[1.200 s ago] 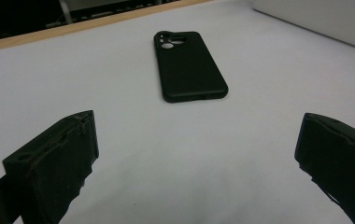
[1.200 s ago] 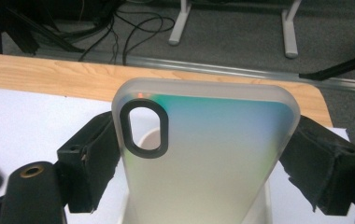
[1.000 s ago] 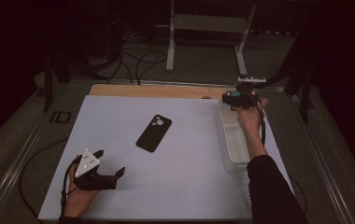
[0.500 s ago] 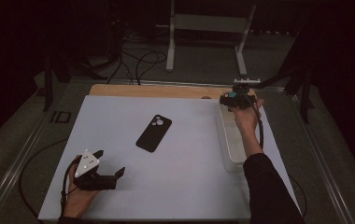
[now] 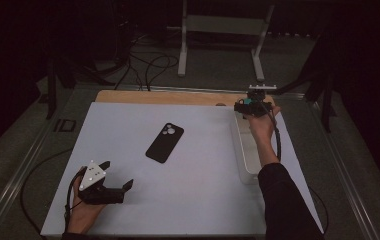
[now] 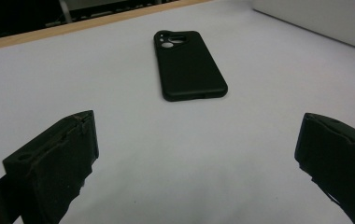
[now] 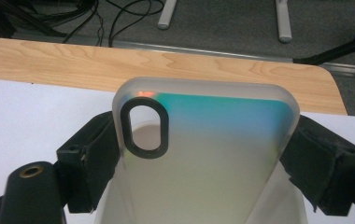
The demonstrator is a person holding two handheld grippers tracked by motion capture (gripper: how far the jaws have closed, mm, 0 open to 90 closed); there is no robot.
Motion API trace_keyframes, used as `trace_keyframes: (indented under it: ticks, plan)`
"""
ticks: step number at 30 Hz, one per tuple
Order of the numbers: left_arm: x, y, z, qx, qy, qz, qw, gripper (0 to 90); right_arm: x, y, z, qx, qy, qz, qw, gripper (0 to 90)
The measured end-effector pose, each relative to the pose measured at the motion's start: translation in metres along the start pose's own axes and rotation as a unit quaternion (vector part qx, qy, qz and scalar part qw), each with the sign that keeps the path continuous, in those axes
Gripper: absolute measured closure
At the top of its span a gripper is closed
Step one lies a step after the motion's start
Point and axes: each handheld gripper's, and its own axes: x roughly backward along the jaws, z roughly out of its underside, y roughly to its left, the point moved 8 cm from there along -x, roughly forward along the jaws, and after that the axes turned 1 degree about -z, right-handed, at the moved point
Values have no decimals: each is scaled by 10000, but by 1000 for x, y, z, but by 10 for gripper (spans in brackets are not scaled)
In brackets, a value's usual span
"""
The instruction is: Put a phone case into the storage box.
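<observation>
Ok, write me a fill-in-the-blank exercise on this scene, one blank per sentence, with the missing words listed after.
1. The right gripper is shut on a translucent phone ____.
2. The black phone case lies flat on the white ____.
3. The left gripper has its jaws ____, with nothing between them.
4. The clear bin stands along the table's ____ side in the high view.

Missing words: case; table; open; right
</observation>
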Motion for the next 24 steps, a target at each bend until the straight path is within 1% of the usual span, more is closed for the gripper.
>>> trace_keyframes:
  ticks: [3, 4, 5, 6, 7, 14, 15, 17, 19, 24]
  plan:
    - [0, 0, 0, 1, -1, -5, 10000, 2, 0, -1, 0, -58, -22, 9, 10000, 156]
    - [0, 0, 0, 2, -3, -3, 10000, 2, -1, -1, 0, -112, -26, 6, 9999, 130]
    - [0, 0, 0, 6, -10, 0, 10000, 2, -1, -2, 0, -142, -35, -12, 9999, 117]
    - [0, 0, 0, 3, -9, -1, 10000, 2, -1, -2, 0, -215, -20, -85, 9997, 97]
    - [0, 0, 0, 3, -6, -1, 10000, 2, -1, -2, 0, -223, -28, -90, 9997, 96]
    - [0, 0, 0, -3, 10, -8, 10000, 2, 3, -3, -2, -211, -116, -102, 9997, 93]
    - [0, 0, 0, 0, 7, -9, 10000, 2, 7, -2, -4, -181, -169, -158, 9996, 93]
    - [0, 0, 0, 3, 0, -11, 10000, 2, 8, -1, -4, -164, -182, -163, 9996, 93]
    - [0, 0, 0, 6, -3, -17, 10000, 2, 11, 1, -3, -142, -223, -226, 9994, 93]
    - [0, 0, 0, -1, 11, -28, 10000, 2, 22, 6, -2, -146, -341, -380, 9986, 93]
